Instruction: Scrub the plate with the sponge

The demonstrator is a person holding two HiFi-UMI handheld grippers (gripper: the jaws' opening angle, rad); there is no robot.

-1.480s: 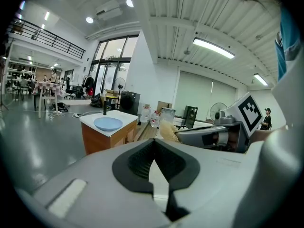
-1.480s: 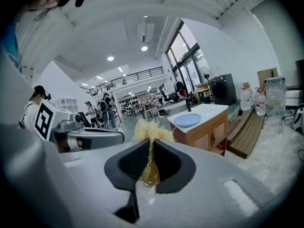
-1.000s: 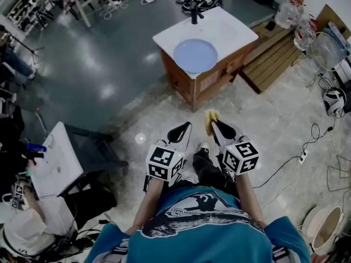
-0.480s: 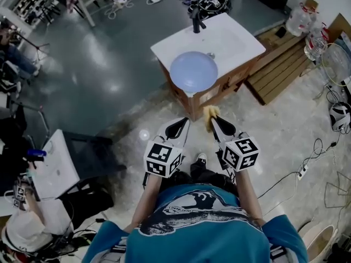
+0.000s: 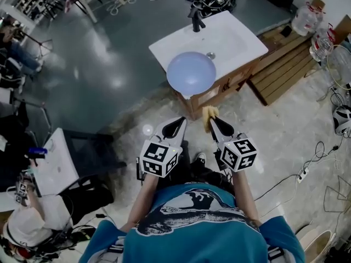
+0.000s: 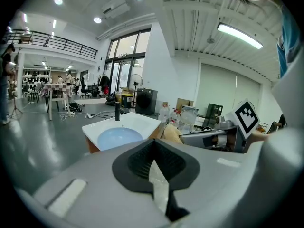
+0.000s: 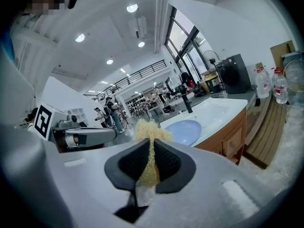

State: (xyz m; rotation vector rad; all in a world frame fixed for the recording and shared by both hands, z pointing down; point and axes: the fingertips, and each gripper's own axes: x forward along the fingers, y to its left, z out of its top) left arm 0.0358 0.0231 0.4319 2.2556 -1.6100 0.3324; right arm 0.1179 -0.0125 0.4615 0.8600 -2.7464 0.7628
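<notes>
You now stand nearer the sink (image 5: 230, 34). Your right gripper (image 5: 213, 122) pinches the sponge (image 5: 208, 114) for scrubbing the plate (image 5: 191, 73); your left gripper (image 5: 177, 125) is pressed together, empty.

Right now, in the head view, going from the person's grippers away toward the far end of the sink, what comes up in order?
Sponge pinched in the right gripper → plate at the near end of the sink → faucet at its far edge.
</notes>
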